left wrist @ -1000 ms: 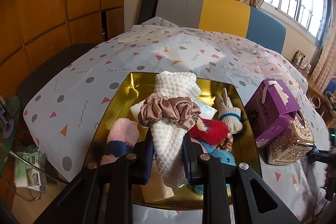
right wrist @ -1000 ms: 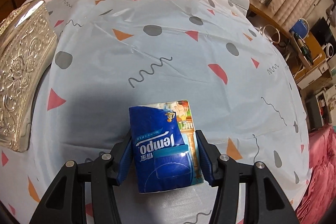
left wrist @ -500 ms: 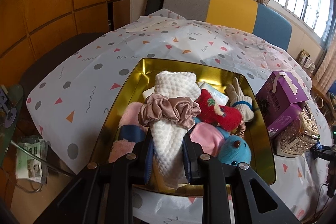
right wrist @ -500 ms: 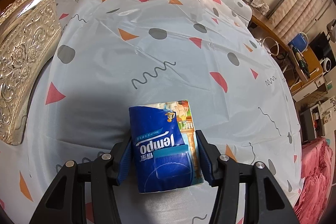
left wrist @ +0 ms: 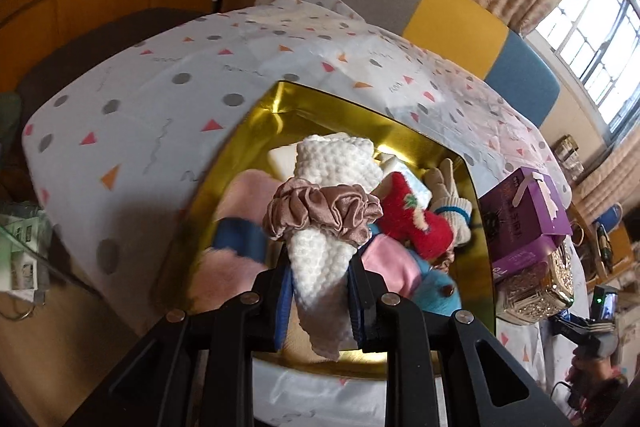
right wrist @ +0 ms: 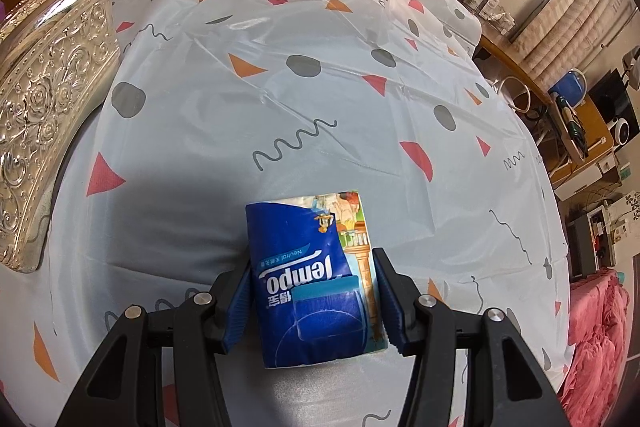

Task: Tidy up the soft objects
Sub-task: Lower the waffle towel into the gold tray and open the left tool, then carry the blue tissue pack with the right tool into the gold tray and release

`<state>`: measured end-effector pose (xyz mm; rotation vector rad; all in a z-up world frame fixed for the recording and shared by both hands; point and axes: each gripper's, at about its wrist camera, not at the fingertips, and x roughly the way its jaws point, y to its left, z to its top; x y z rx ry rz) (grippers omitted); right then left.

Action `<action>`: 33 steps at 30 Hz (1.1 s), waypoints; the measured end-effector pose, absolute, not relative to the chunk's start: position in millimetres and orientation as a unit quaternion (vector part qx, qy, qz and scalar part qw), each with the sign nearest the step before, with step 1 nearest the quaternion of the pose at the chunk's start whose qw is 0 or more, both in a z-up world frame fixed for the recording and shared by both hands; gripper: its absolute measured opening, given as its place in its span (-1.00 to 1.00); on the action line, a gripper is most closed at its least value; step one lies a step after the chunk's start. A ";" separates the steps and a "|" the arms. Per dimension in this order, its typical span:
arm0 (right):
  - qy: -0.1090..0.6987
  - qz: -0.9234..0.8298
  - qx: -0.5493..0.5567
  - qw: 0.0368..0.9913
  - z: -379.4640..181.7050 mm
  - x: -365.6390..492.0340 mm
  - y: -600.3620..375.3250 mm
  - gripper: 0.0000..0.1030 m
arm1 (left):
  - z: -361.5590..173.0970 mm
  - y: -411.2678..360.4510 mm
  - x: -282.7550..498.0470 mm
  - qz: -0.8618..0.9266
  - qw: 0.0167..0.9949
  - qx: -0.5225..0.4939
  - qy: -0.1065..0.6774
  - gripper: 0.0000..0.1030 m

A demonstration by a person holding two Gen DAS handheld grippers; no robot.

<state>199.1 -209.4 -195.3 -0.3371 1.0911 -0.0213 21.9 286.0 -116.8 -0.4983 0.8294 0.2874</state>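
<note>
A table under a white cloth (right wrist: pixel 304 115) dotted with grey spots, orange and pink triangles and squiggles fills both my views; behind it stand a grey, yellow and blue chair back (left wrist: pixel 448 23), wood panelling, curtains and a barred window.

My left gripper (left wrist: pixel 320 291) is clamped on a white knitted cloth (left wrist: pixel 324 279) with a bronze scrunchie (left wrist: pixel 320 211) ringed round it. The bundle hangs over the near part of the gold tray (left wrist: pixel 248 131). Since a second ago this hand has come forward and down over the tray, and the view has rolled: the tray looks larger and tilted, and its contents are slightly blurred. The grip on the cloth has not changed.

In the tray, behind the bundle, lie a pink fluffy piece with a blue band (left wrist: pixel 240 239), a red plush (left wrist: pixel 416 227), a white glove (left wrist: pixel 448 199), a pink and blue toy (left wrist: pixel 420 279) and flat white packs toward the tray's far side. Just right of the tray sits a purple box (left wrist: pixel 528 219), and in front of that box a gold embossed box (left wrist: pixel 536 287).

My right gripper (right wrist: pixel 316 303) holds a blue Tempo tissue pack (right wrist: pixel 312 267), both blue pads against its sides, low over bare tablecloth well right of the gold embossed box. It has stayed put; only the view has tipped a little, showing more of the far side of the table and the cluttered desk (right wrist: pixel 576 123) beyond.
</note>
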 end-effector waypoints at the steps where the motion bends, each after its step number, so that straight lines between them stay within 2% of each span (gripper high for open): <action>1: 0.516 -0.010 -0.161 0.841 -195.3 199.1 -209.5 0.07 | -117.7 286.7 31.3 0.134 0.873 -0.245 0.400 -0.53; 9: 0.516 -0.010 -0.159 0.841 -195.5 199.2 -209.6 0.07 | -136.1 295.6 92.2 0.153 0.861 -0.230 0.426 -0.40; 12: 0.517 -0.010 -0.158 0.841 -195.4 199.1 -209.6 0.07 | -144.0 299.3 95.9 0.169 0.853 -0.230 0.437 -0.12; 14: 0.517 -0.010 -0.157 0.841 -195.5 199.4 -209.7 0.07 | -140.6 296.5 90.4 0.175 0.861 -0.216 0.426 0.17; 15: 0.517 -0.010 -0.157 0.841 -195.5 199.4 -210.0 0.07 | -138.5 294.9 86.8 0.180 0.864 -0.209 0.421 0.23; 25: 0.519 -0.010 -0.152 0.841 -195.4 200.2 -210.5 0.07 | -115.7 257.7 57.2 0.172 0.890 -0.147 0.396 0.37; 33: 0.543 -0.016 -0.090 0.835 -192.0 208.5 -221.9 0.07 | -100.6 230.1 42.0 0.143 0.904 -0.117 0.384 0.43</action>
